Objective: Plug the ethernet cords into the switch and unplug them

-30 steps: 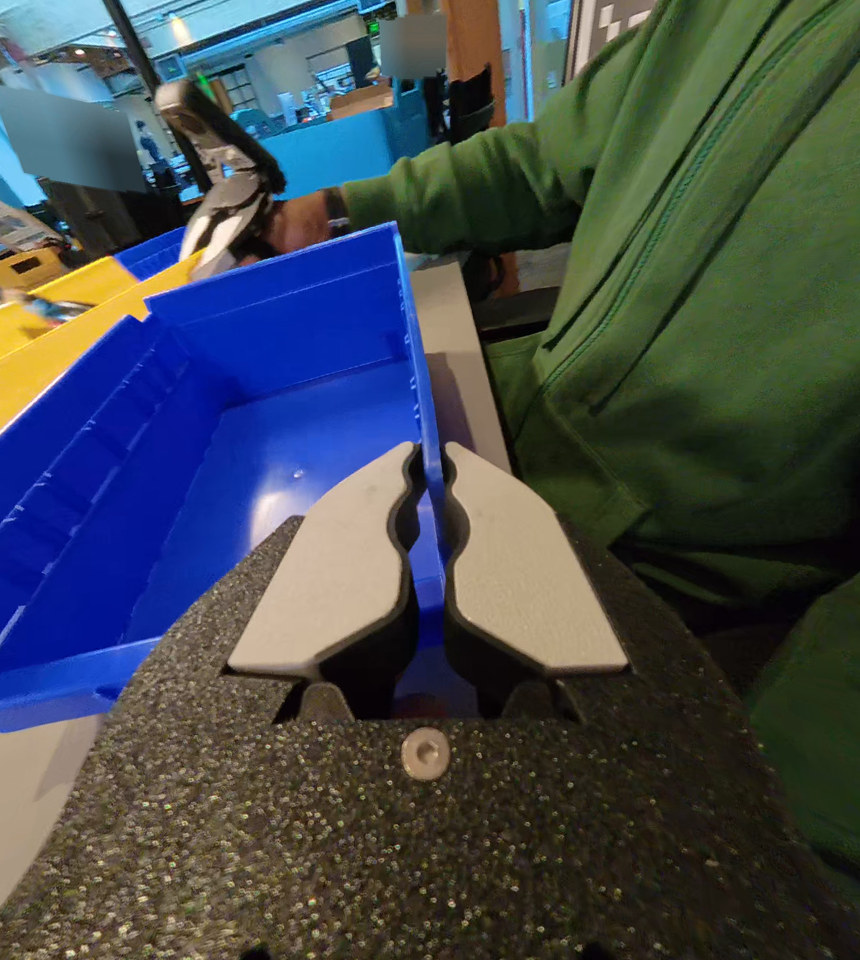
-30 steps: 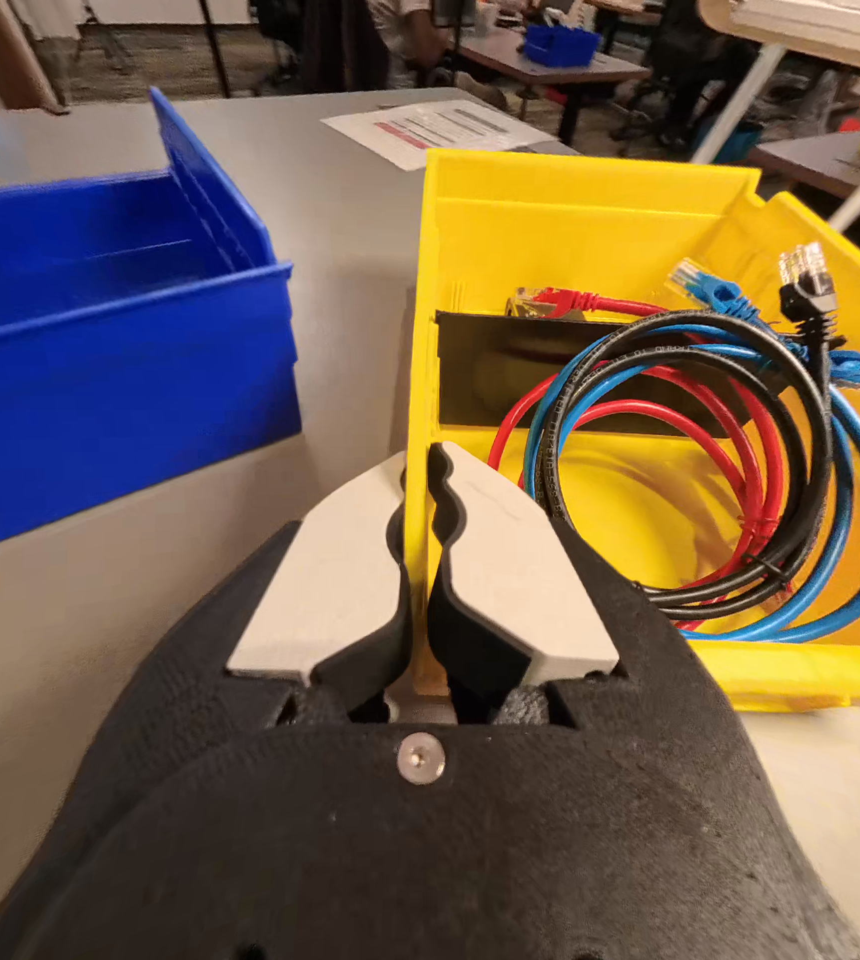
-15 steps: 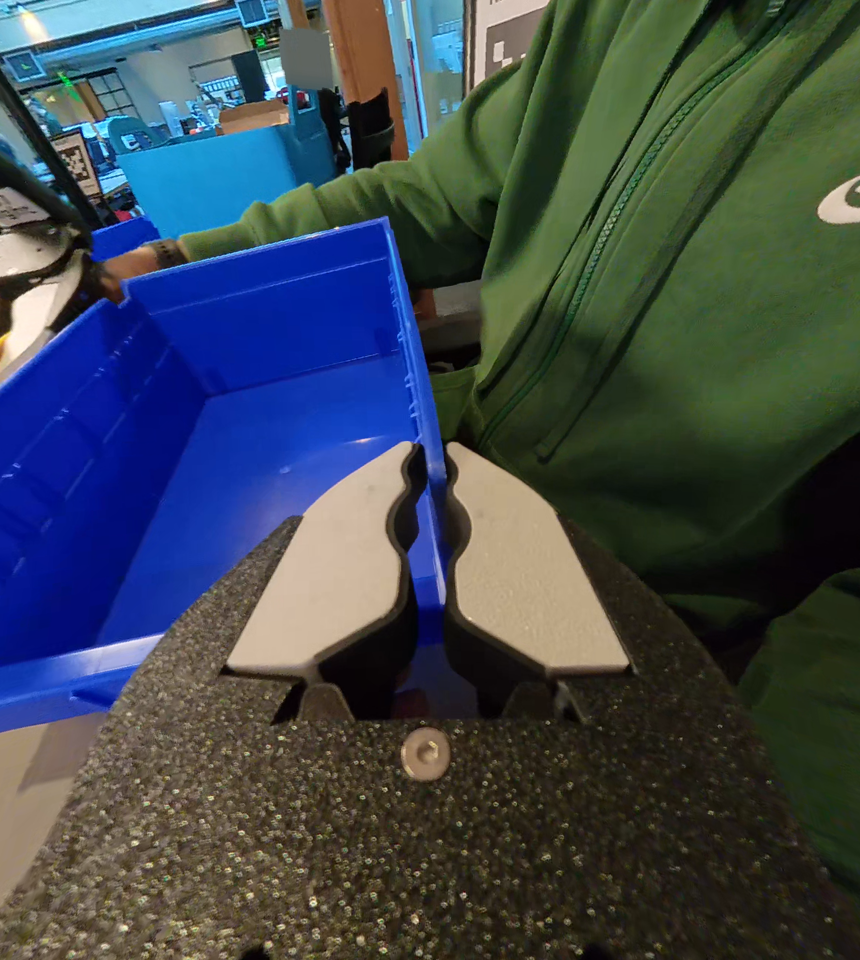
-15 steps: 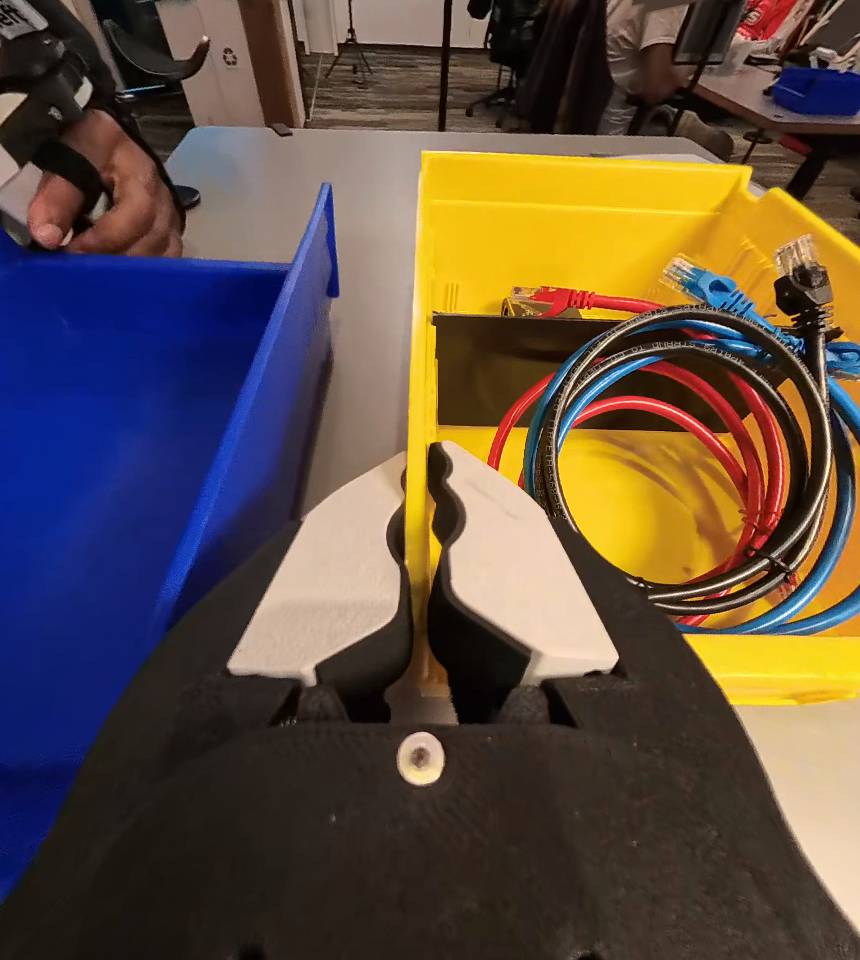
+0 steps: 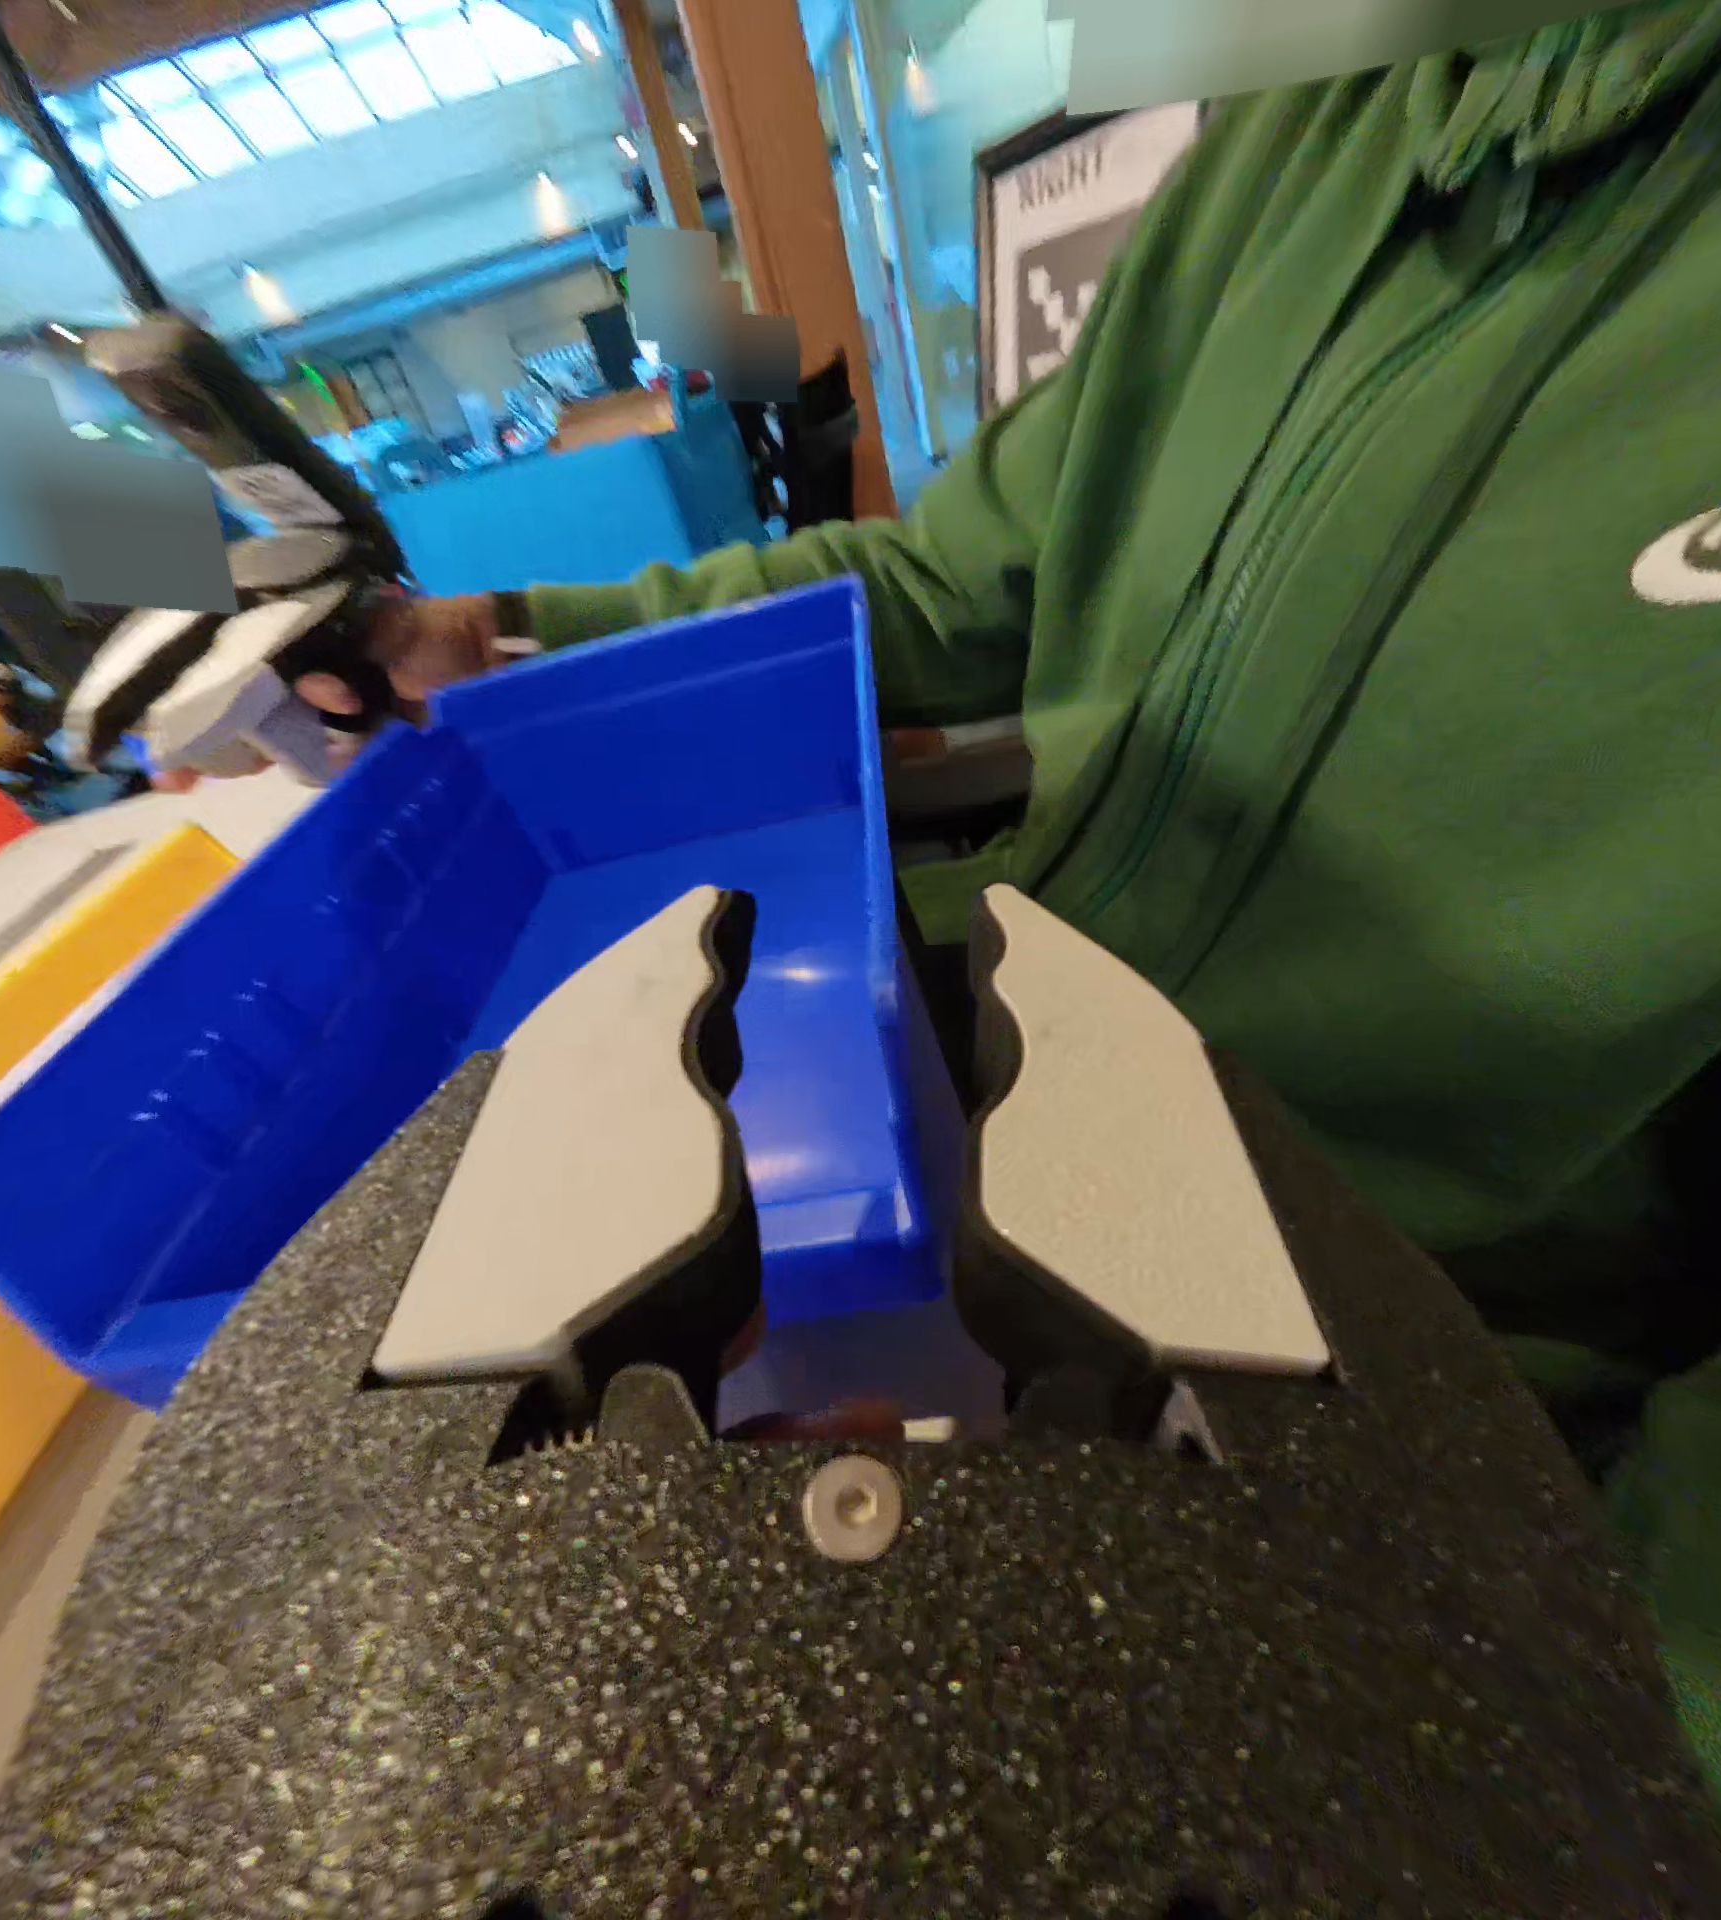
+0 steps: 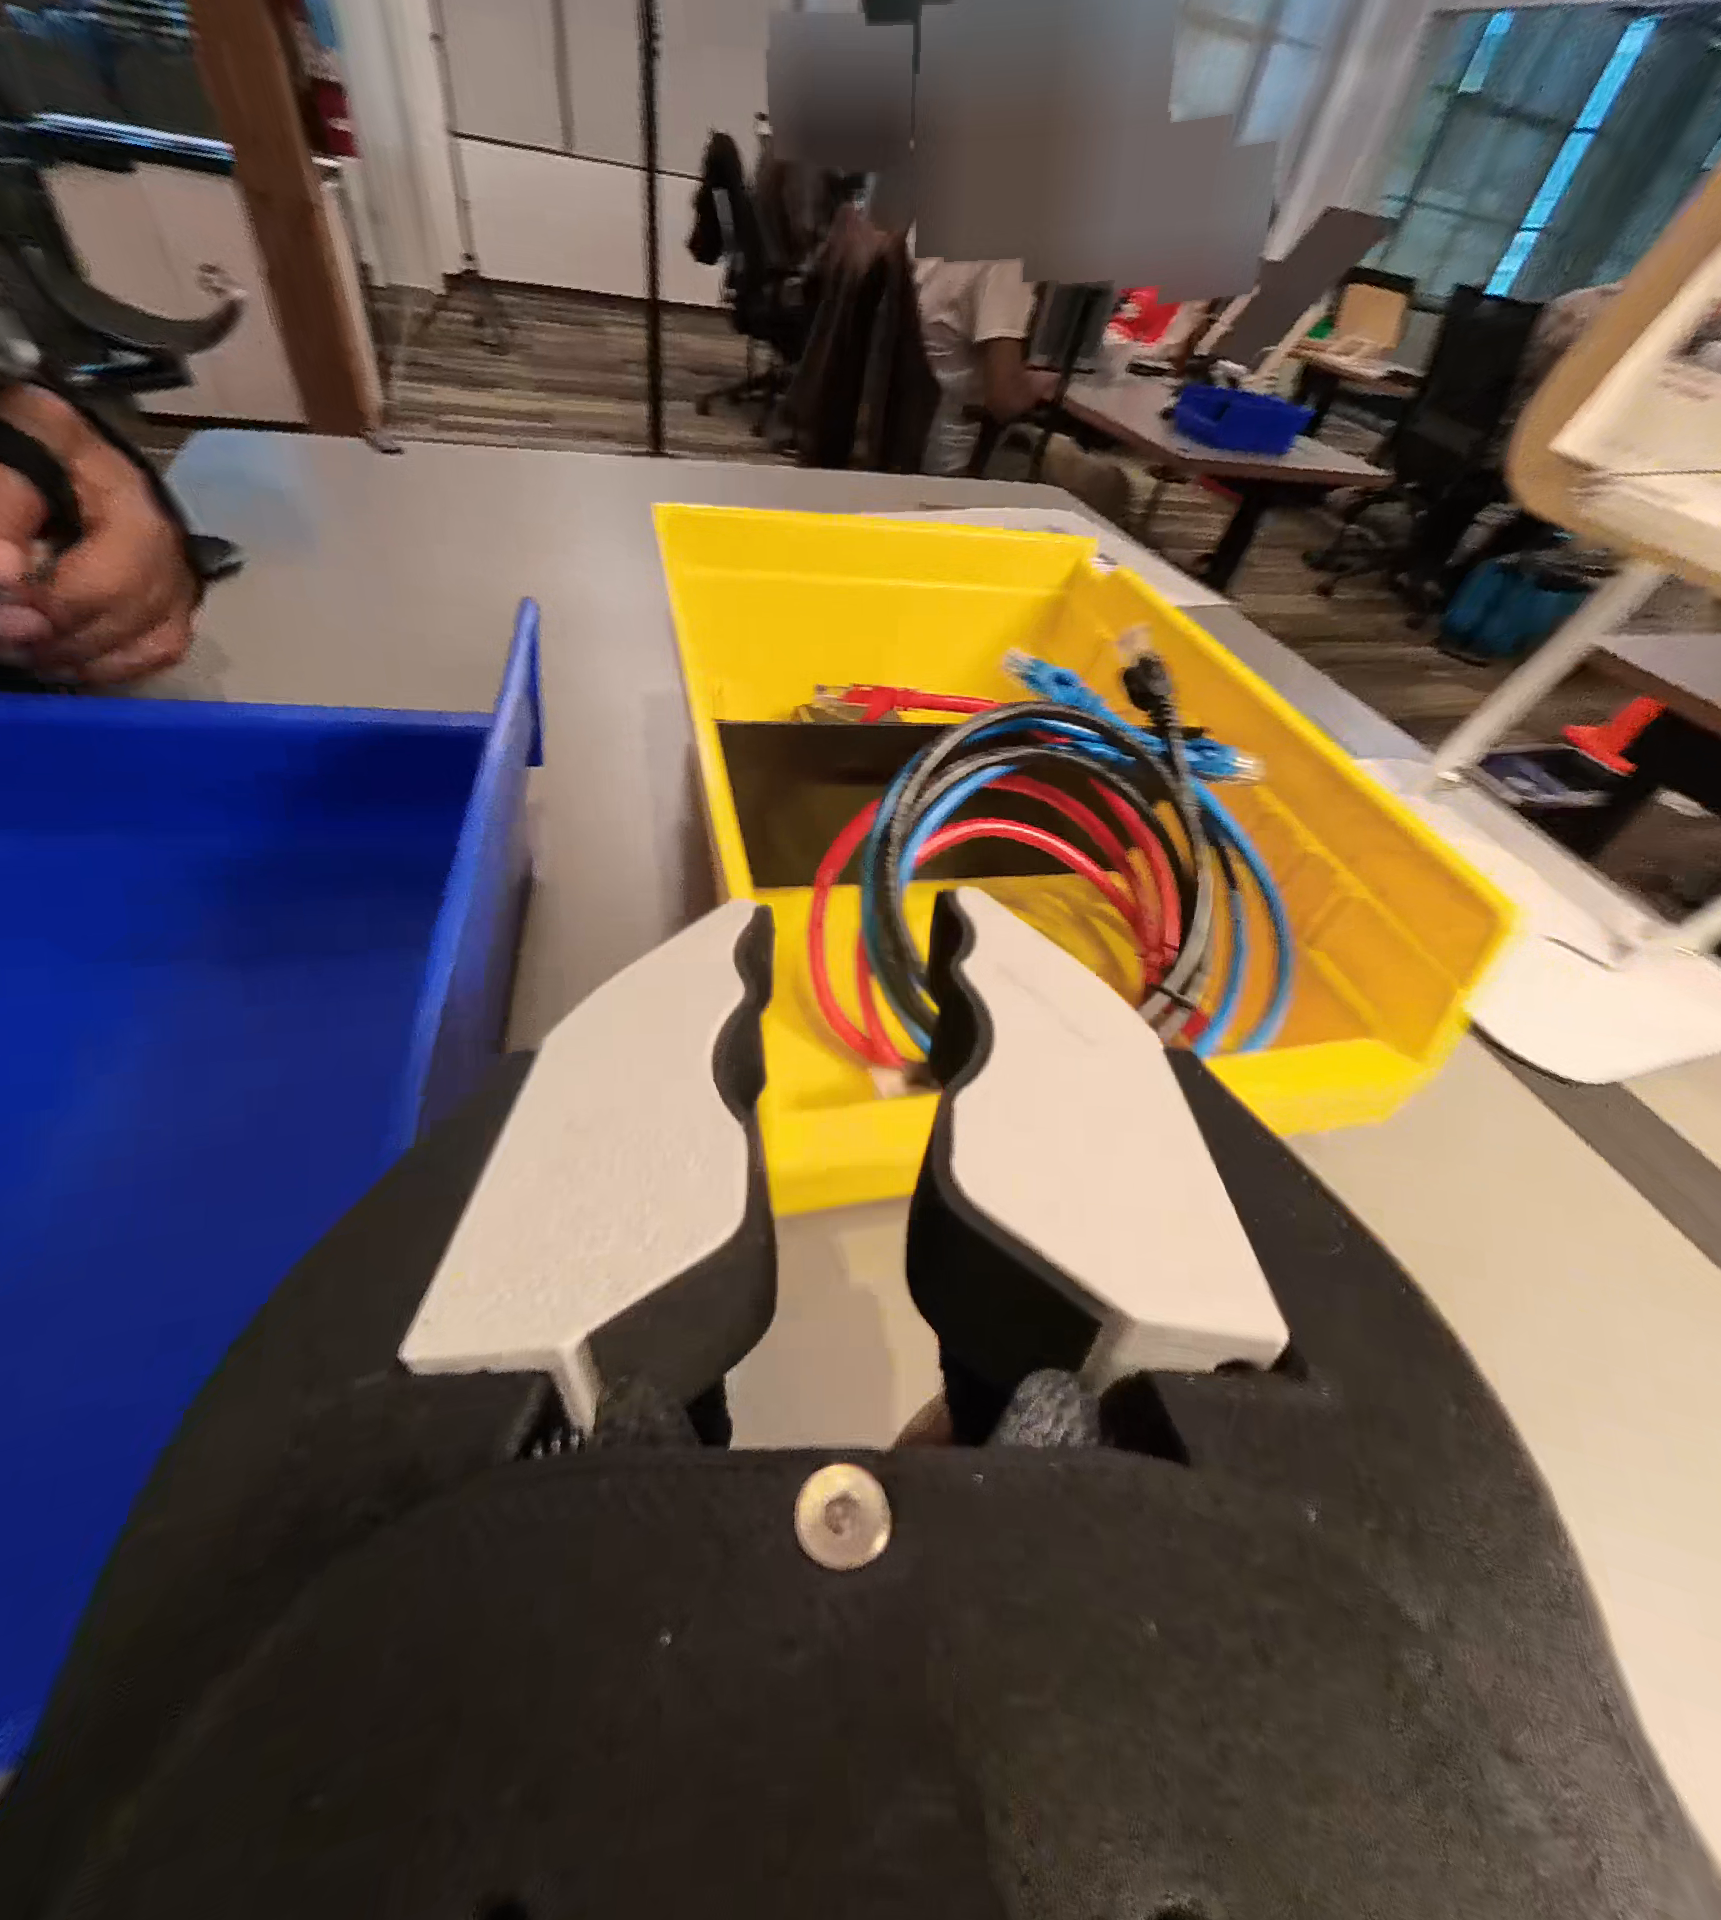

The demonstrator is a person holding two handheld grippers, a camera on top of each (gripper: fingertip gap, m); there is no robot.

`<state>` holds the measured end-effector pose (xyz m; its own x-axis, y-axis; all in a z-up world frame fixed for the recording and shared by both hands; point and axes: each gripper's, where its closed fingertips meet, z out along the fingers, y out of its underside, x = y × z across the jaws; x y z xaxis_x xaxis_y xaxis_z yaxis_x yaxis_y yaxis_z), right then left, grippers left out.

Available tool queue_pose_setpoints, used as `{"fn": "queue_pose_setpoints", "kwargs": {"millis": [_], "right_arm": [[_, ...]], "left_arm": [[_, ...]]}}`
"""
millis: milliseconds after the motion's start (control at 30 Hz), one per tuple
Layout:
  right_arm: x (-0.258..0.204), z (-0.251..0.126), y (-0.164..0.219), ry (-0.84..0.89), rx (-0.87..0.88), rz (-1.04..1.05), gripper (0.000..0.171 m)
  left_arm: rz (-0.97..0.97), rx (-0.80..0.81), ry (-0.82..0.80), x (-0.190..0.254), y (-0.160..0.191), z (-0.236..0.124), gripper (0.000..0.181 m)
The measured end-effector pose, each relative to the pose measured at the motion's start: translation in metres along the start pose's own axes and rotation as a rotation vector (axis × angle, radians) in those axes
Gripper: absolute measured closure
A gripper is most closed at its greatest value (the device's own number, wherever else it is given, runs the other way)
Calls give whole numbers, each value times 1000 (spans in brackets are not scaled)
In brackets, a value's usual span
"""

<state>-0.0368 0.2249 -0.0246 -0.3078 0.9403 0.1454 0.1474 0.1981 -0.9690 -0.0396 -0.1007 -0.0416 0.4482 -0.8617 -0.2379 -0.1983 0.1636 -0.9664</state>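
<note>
Currently, the left gripper (image 5: 861, 935) has its jaws spread, with the side wall of the blue bin (image 5: 316, 1039) standing in the gap between them; the fingers do not press on the wall. The right gripper (image 6: 851, 940) is likewise spread and holds nothing, poised above the near end of the yellow bin (image 6: 1355, 894). Both bins rest side by side on the grey table (image 6: 1458, 1299), the blue bin to the left of the yellow one in the right wrist view. Inside the yellow bin lies a coiled bundle of ethernet cords (image 6: 1043, 831) in red, blue and black, their plugs toward the far end. The coil rests partly over a flat black item (image 6: 794, 790), possibly the switch, though this cannot be confirmed.
</note>
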Motion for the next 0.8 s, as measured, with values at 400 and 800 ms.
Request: {"fn": "queue_pose_setpoints", "kwargs": {"millis": [400,800], "right_arm": [[-113,-115,16,234,-221,430,97],[-159,-106,36,135,-392,282,128]], "left_arm": [[-657,139,-1048,-221,20,-123,122],[-768,-305,-1107,-285,107,-118,169]]}}
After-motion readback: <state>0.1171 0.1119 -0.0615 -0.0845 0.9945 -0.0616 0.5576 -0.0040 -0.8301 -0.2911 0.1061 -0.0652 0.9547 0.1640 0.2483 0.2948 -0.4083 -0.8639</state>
